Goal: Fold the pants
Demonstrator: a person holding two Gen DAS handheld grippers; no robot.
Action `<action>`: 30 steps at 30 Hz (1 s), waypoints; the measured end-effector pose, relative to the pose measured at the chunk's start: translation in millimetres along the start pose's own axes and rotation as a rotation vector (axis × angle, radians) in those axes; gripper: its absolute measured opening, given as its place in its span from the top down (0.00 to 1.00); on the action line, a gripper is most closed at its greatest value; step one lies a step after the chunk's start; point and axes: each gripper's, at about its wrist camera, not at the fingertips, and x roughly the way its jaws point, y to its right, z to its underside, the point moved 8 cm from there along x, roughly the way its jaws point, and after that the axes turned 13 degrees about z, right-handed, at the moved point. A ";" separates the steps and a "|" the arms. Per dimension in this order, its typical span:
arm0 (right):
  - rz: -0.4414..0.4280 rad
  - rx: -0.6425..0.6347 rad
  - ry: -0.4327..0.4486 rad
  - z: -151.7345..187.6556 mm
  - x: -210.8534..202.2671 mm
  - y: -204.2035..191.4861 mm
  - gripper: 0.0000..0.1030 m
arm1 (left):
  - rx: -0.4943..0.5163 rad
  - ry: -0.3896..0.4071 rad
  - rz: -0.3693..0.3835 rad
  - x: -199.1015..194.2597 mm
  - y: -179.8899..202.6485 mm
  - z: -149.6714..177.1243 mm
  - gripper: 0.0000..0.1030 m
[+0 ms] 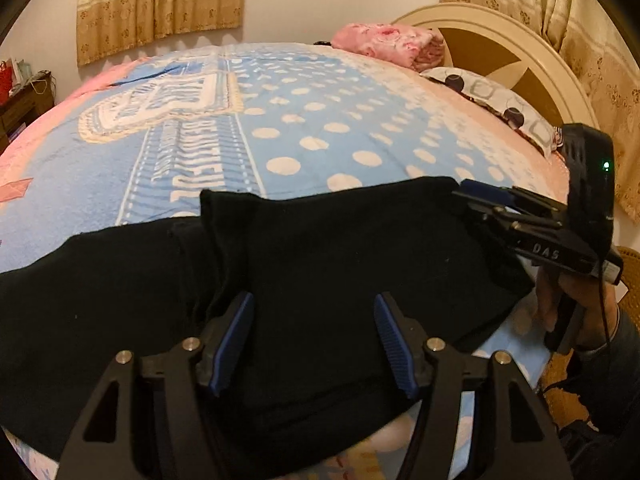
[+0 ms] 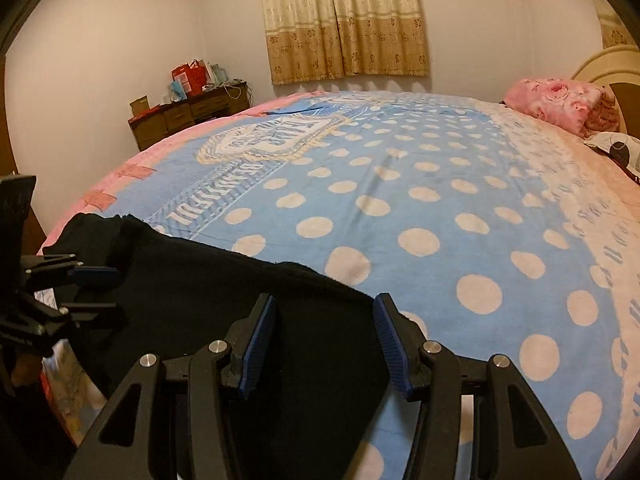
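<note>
Black pants (image 1: 312, 264) lie flat along the near edge of the bed, partly folded, with an upper layer edge at the left middle. My left gripper (image 1: 314, 304) is open, its blue pads just above the pants' middle. My right gripper (image 2: 326, 312) is open over the right end of the pants (image 2: 224, 304). The right gripper also shows in the left wrist view (image 1: 480, 200), at the pants' right end. The left gripper shows at the left of the right wrist view (image 2: 100, 292), open over the cloth.
The bed has a blue blanket with white dots (image 2: 420, 208). A pink folded blanket (image 1: 392, 42) and a pillow (image 1: 492, 100) lie by the headboard (image 1: 500, 52). A wooden dresser (image 2: 188, 114) stands by the far wall. Curtains (image 2: 344, 20) hang behind.
</note>
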 end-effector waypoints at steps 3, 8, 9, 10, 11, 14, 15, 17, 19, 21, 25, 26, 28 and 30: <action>0.015 0.019 0.027 1.2 -23.7 8.4 0.49 | 0.012 0.024 -0.015 -11.2 3.1 1.1 0.37; -0.059 -0.028 0.055 30.6 -65.6 -6.0 0.49 | 0.037 0.052 -0.004 -13.3 6.6 -11.4 0.37; -0.082 -0.032 0.046 36.6 -67.1 -10.2 0.49 | 0.041 0.057 -0.008 -11.5 6.9 -16.6 0.37; -0.112 -0.044 0.031 45.8 -68.6 -18.2 0.49 | 0.047 0.068 -0.014 -9.6 7.0 -22.9 0.37; -0.121 -0.062 0.026 51.5 -68.4 -23.3 0.49 | 0.051 0.077 -0.020 -7.4 6.9 -28.4 0.37; -0.088 -0.125 0.009 67.5 -62.0 -35.0 0.49 | 0.011 0.064 -0.055 3.5 -4.6 -36.9 0.37; -0.081 -0.131 -0.003 71.5 -59.7 -36.9 0.49 | -0.007 0.049 -0.068 9.2 -10.7 -36.9 0.37; -0.063 -0.163 0.002 76.6 -57.7 -39.4 0.48 | -0.013 0.036 -0.080 14.8 -15.6 -33.4 0.37; -0.040 -0.221 0.008 80.8 -57.8 -43.8 0.44 | 0.002 0.032 -0.095 16.8 -14.9 -29.2 0.37; -0.017 -0.289 0.019 84.6 -57.9 -50.5 0.39 | 0.035 0.027 -0.118 18.9 -12.9 -26.6 0.37; 0.006 -0.325 0.018 85.8 -56.2 -55.2 0.34 | 0.061 0.025 -0.133 18.6 -13.2 -23.8 0.37; 0.000 -0.310 0.014 83.7 -57.6 -54.0 0.34 | 0.060 0.025 -0.131 17.3 -13.2 -23.9 0.37; -0.035 -0.253 0.016 76.0 -65.9 -51.1 0.34 | 0.052 0.023 -0.126 13.5 -14.0 -23.6 0.37; -0.058 -0.203 0.066 61.5 -79.2 -48.5 0.34 | 0.046 0.026 -0.123 9.3 -13.4 -23.7 0.36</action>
